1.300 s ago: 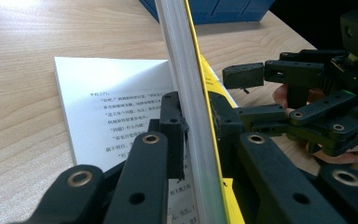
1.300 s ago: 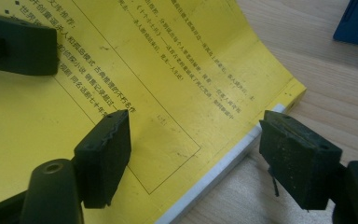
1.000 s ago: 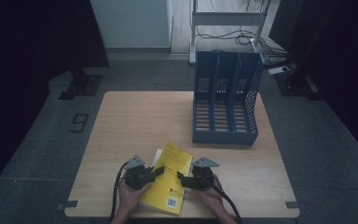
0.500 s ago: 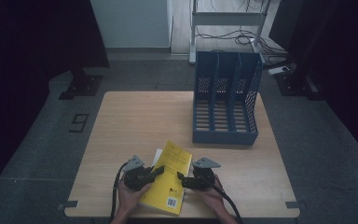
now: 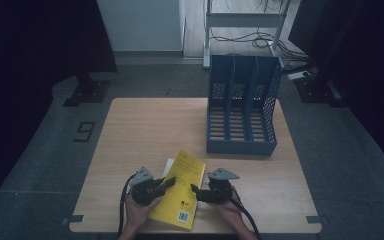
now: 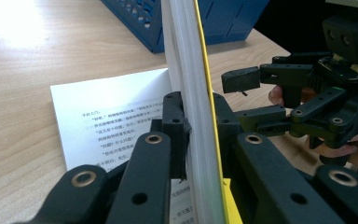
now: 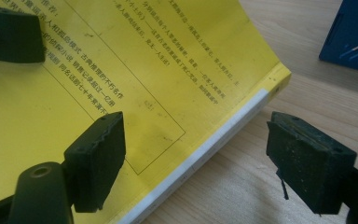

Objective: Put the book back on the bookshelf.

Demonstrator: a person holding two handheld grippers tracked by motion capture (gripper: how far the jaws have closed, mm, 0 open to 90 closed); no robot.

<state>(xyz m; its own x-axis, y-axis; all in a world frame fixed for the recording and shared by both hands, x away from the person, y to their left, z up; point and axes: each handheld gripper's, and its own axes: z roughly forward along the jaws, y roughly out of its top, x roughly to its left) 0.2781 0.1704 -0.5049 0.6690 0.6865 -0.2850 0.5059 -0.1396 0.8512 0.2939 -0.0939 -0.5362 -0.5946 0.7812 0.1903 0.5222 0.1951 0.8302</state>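
Book [image 5: 179, 187] lies at the table's [image 5: 145, 130] near edge, clamped by the left gripper [image 6: 198, 135] on its lifted pages, so the right gripper [image 7: 193, 154], jaws wide astride the spine, should close squarely before any lift toward the rack [image 5: 240, 107].

Both my forearms come in from the bottom of the high view, hands low and near each other, one hand-held gripper each. Left hand-held gripper [image 5: 169, 183] points inward toward my right, jaws clamped tight on a stack of pages with the yellow cover, pads pressing from both sides. Right hand-held gripper [image 5: 194, 190] points inward toward my left, facing the other tip to tip, just apart. Its jaws stand wide, pads [image 7: 98, 156] pressing on nothing. Right-hand fingers wrap the body from below.
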